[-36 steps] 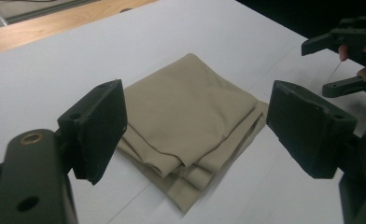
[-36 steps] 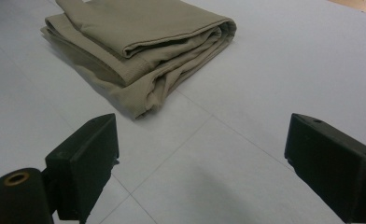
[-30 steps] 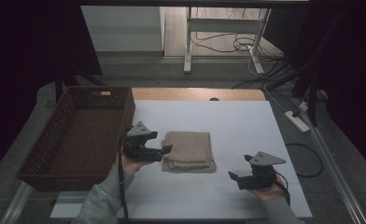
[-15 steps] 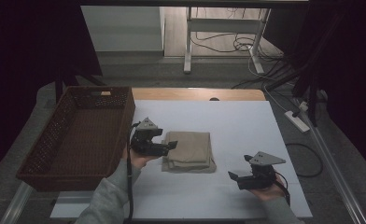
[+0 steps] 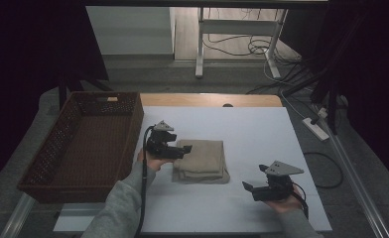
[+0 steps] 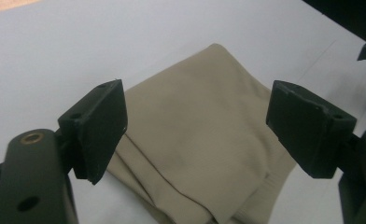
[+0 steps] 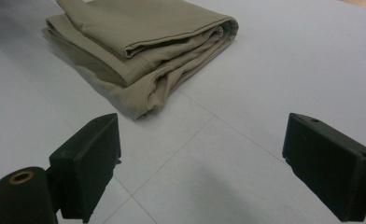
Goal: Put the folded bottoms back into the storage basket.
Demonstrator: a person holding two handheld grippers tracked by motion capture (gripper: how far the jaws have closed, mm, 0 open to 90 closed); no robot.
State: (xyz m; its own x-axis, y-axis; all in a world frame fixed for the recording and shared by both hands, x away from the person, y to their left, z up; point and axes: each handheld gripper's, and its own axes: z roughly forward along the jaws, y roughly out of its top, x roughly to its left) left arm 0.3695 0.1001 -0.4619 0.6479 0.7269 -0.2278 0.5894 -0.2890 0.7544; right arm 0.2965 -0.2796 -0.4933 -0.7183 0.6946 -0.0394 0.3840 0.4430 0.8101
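Left tongs (image 5: 181,151) spread over folded cloth (image 5: 202,159), right tongs (image 5: 247,189) apart

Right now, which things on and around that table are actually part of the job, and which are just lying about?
Part of the job:
- folded beige cloth
- left tool, open, at the cloth's left edge
- right tool, open, apart from the cloth

Just lying about:
- brown wicker basket, perhaps the destination, untouched
- power strip on the floor
- floor cables

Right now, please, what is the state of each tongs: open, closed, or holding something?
Left tongs: open, empty, at the edge of the folded beige cloth.
Right tongs: open, empty, apart from the cloth.
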